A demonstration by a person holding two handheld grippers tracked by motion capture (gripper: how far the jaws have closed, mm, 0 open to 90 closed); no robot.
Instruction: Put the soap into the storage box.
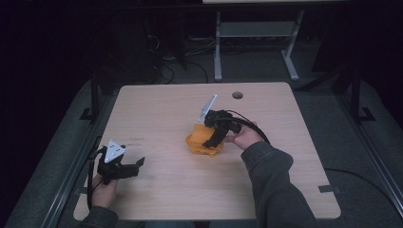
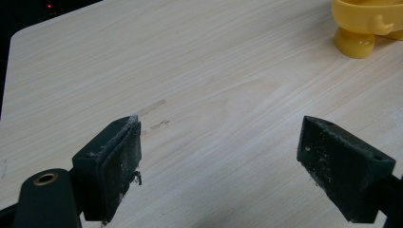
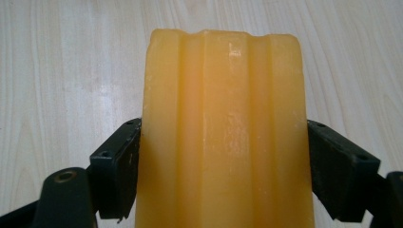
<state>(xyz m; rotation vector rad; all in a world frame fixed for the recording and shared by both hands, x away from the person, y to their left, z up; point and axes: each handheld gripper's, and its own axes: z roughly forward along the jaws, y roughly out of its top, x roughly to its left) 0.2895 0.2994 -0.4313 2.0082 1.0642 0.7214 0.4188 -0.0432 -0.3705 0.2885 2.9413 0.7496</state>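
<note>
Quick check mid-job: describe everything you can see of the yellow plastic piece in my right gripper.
The yellow plastic piece looks glossy and moulded, with lengthwise ridges on one face and, in the left gripper view, a rounded foot. It sits near the middle of the table. The right gripper has a jaw pressed against each side.

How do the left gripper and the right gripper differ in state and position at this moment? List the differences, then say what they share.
1. The left gripper is open with nothing between its jaws; the right gripper is shut on the yellow plastic object.
2. The left gripper sits near the table's front left corner; the right gripper works near the table's middle.

Both have two black jaws and are hand-held.
</note>
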